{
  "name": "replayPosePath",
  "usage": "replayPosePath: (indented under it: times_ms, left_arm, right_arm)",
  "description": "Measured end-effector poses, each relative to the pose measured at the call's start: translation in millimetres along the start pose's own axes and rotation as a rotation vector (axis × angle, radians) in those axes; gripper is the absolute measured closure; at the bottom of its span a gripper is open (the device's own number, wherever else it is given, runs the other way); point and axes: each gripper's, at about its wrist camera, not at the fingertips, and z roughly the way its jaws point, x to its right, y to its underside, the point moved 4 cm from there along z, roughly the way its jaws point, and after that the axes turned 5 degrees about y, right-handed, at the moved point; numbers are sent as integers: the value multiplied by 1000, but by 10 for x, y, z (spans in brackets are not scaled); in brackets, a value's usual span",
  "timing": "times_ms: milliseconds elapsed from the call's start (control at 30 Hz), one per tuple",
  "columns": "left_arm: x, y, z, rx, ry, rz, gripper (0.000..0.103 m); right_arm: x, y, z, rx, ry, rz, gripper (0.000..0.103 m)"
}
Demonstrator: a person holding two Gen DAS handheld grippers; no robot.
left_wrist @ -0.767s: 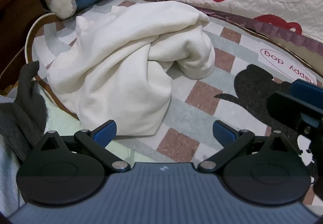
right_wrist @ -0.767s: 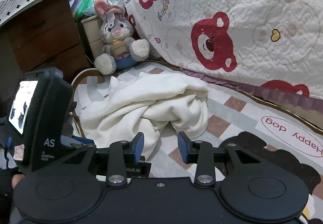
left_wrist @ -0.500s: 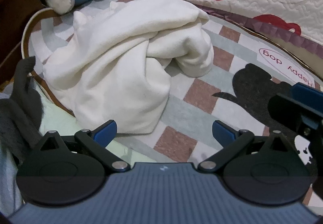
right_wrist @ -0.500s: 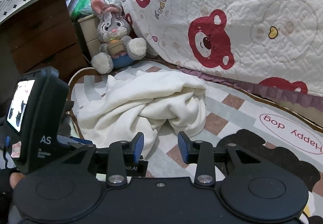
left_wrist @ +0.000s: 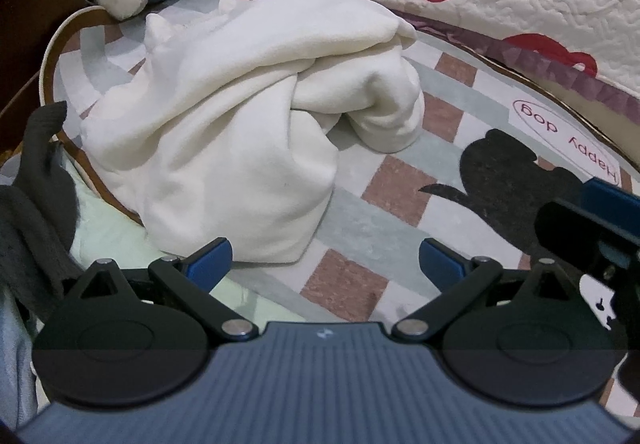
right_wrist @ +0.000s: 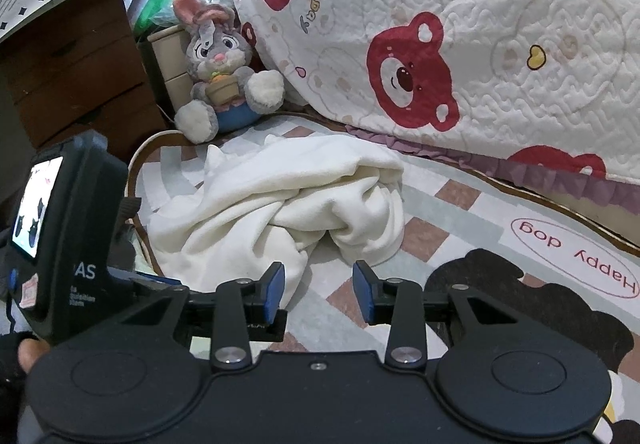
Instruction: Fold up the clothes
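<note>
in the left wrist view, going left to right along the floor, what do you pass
dark grey garment → crumpled white garment → checked rug → black dog print on the rug → right claw's fingers at the picture's right edge

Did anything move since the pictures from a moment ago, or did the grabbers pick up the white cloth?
Only the cameras crept a bit closer: the white cloth looks bigger and the bunny toy sits higher in the left view. Nothing was grabbed or let go. The left gripper stays wide open, the right gripper half open and empty, and the cloth lies crumpled on the rug.
</note>
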Motion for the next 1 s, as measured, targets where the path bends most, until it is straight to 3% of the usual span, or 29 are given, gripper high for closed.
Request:
replayPosePath:
  times_ms: [267,433,1000]
  left_arm:
    - [23,-5,-27,21,-37,27,2]
    - [8,-4,-15,13,-30,19,2]
    - [-24,15,38,-12,-9,-3,2]
  right_arm:
    - [-7,-8,-3,-14,5,3,59]
    - [-8,-4,-17,-8,5,-7,53]
    - [64,-7,26,-39,4,42,51]
